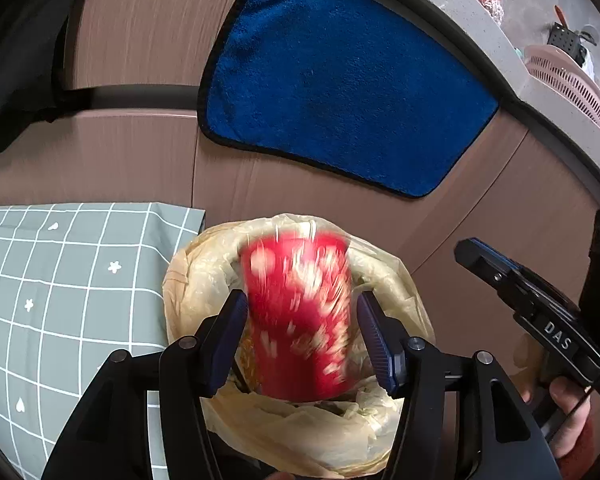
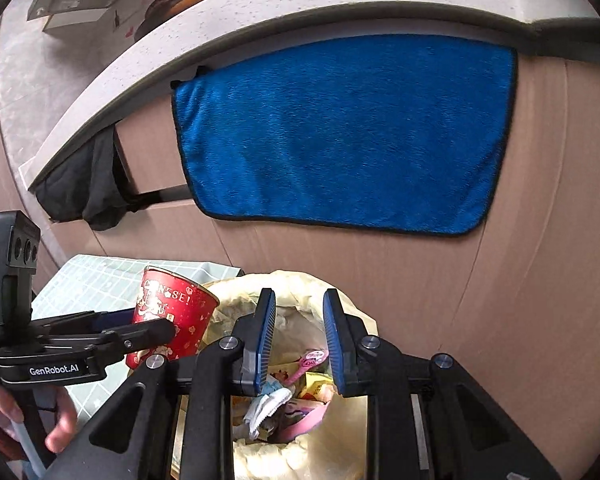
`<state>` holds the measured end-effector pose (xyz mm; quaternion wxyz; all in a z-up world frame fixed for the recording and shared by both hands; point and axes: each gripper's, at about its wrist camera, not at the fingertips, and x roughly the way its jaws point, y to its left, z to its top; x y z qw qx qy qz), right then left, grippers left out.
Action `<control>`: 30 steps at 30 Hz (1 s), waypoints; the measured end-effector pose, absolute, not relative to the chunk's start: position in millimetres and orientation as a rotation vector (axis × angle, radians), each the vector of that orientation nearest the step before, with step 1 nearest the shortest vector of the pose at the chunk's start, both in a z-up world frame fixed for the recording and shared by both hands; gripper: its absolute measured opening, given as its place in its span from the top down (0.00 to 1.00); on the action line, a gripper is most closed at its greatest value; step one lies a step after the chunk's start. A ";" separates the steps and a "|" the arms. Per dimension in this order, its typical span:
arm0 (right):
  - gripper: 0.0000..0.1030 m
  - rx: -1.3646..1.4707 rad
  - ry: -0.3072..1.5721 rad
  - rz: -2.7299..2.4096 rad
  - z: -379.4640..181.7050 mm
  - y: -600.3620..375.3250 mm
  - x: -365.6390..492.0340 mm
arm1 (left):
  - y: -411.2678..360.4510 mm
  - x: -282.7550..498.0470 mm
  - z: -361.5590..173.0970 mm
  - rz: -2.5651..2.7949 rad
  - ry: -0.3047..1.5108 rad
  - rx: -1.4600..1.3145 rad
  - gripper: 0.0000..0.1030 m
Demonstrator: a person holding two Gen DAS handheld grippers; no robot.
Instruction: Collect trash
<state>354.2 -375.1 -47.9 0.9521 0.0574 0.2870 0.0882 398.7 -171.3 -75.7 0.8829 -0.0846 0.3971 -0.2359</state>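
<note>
A red paper cup [image 1: 300, 320] with white print sits between the fingers of my left gripper [image 1: 300, 296], above the mouth of a yellowish trash bag [image 1: 196, 280]. The cup is blurred while the fingers are sharp, and thin gaps show beside both pads, so the left gripper is open. From the right wrist the cup [image 2: 176, 312] tilts over the bag's left rim [image 2: 240, 284]. My right gripper [image 2: 299, 296] hangs over the bag, partly open with nothing between its pads. Below it lie a pink wrapper [image 2: 310, 360] and crumpled white paper [image 2: 268, 404].
A blue towel [image 1: 340, 92] hangs on the brown cabinet front behind the bag. A grey-green checked cloth [image 1: 60, 280] lies left of the bag. A pink basket [image 1: 568, 84] stands on the counter above. A black cloth [image 2: 88, 184] hangs at the counter's left end.
</note>
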 end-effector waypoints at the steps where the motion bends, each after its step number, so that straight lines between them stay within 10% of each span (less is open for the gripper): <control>1: 0.77 0.120 0.584 0.178 -47.9 -375.5 352.1 | -170.6 399.0 -75.3 -0.486 0.827 -0.178 0.44; 30: 0.47 0.095 0.525 0.358 -11.4 -262.3 127.4 | -61.0 112.8 -11.0 -0.135 0.612 -0.010 0.44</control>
